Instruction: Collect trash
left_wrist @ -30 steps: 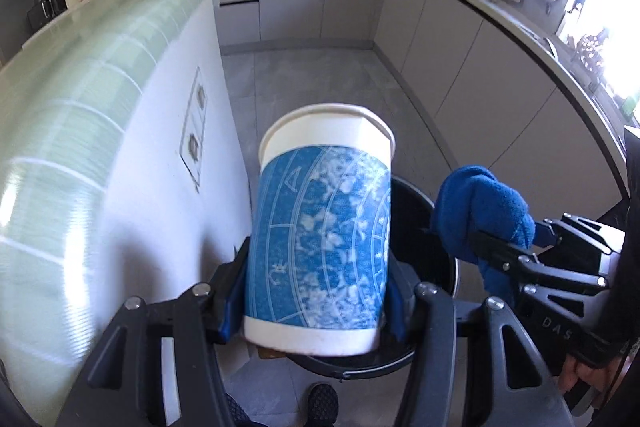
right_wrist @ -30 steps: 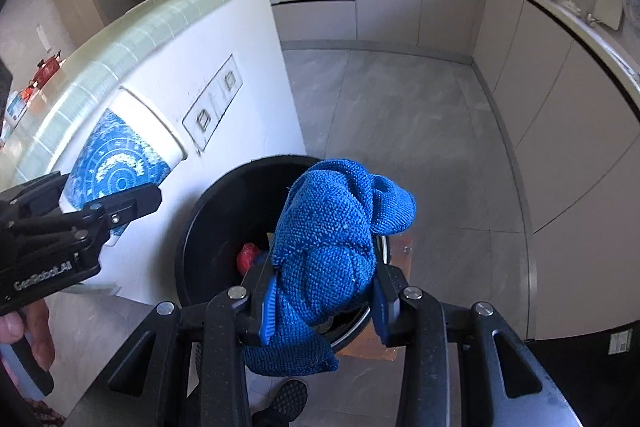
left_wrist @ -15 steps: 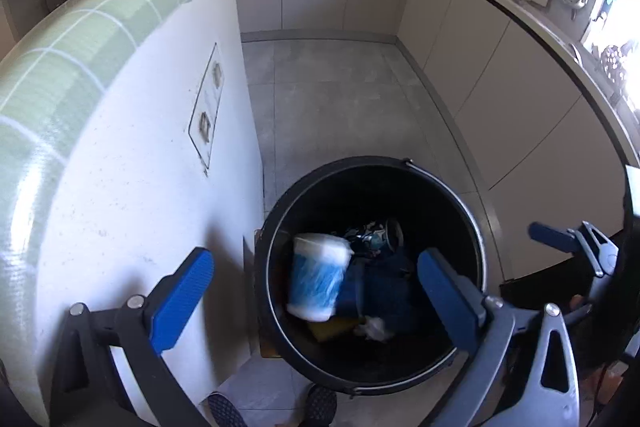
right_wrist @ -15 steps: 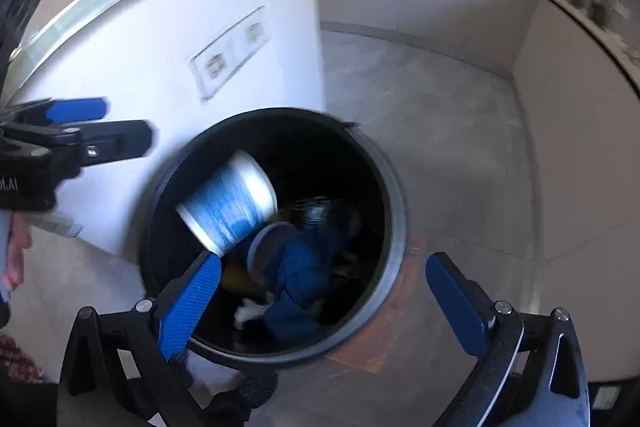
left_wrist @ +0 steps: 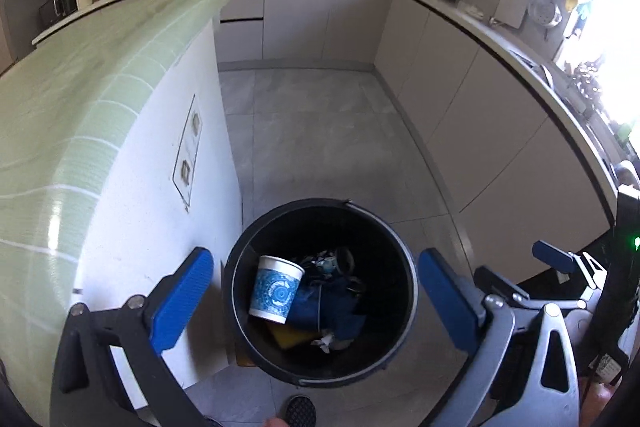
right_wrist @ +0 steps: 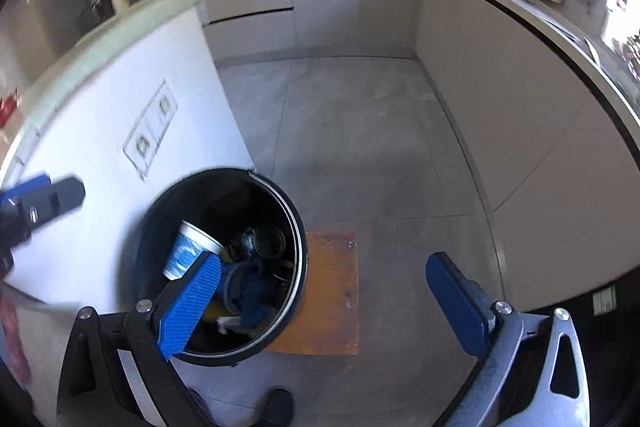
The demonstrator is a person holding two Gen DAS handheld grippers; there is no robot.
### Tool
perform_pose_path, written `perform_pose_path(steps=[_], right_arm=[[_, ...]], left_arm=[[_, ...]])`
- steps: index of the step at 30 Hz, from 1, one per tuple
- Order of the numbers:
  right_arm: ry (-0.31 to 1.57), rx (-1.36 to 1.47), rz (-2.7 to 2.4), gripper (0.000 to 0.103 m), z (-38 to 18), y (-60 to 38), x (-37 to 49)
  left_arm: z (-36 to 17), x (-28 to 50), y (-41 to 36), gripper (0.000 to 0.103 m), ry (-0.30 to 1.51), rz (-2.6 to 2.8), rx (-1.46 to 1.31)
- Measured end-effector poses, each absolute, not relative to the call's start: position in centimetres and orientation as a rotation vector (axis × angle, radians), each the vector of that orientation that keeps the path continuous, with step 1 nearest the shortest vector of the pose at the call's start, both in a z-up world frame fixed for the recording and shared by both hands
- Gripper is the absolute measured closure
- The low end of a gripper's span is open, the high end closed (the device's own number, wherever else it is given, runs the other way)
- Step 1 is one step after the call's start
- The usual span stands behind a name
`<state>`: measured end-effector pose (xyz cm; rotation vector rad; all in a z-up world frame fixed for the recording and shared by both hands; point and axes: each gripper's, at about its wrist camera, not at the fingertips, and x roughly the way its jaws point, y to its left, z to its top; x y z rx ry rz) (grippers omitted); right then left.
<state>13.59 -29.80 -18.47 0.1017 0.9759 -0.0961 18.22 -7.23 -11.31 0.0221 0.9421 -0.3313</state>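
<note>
Both grippers now hang empty above the bin (left_wrist: 404, 259), each with its blue pads spread wide apart. A second ago the left gripper (left_wrist: 316, 303) was clamped on the paper cup (left_wrist: 276, 293) and the right gripper (right_wrist: 332, 299) on the blue cloth (left_wrist: 320, 307); half a second ago both had already let go and the cup was a blur falling inside the bin. Now the cup has come to rest, lying tilted against the bin's left inner wall with its white rim up and away, its blue pattern sharp in the left wrist view. The cloth lies crumpled just beside it, touching its right side, on top of the other rubbish: something yellow (left_wrist: 290, 338) under the cup's base, a scrap of white paper (left_wrist: 326, 339) and some dark things farther back that are too dim to name. In the right wrist view the bin (right_wrist: 298, 227) sits lower left, partly behind the left pad (right_wrist: 192, 303), with the cup (right_wrist: 188, 251) and cloth (right_wrist: 250, 287) inside it; that view is smeared by motion, and the left gripper (right_wrist: 40, 199) shows as a blur at the left edge. The bin stands on the grey floor (left_wrist: 332, 147) against the white side of the island (left_wrist: 132, 211), beside a brown mat (right_wrist: 332, 291). A shoe tip (left_wrist: 300, 411) shows at the bottom edge.
</note>
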Motion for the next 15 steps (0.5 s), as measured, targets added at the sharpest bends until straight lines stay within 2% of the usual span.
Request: perform_pose_path(steps=[9, 15], right_arm=[[0.936, 0.123, -0.127, 0.0, -12.4, -26.7, 9.9], [0.912, 0.091, -0.111, 0.0, -9.5, -22.6, 7.4]], left_arm=[[-6.7, 15.9, -4.1, 0.0, 0.895, -0.366, 0.029], [-4.2, 13.6, 1.6, 0.0, 0.829, -0.325, 0.039]])
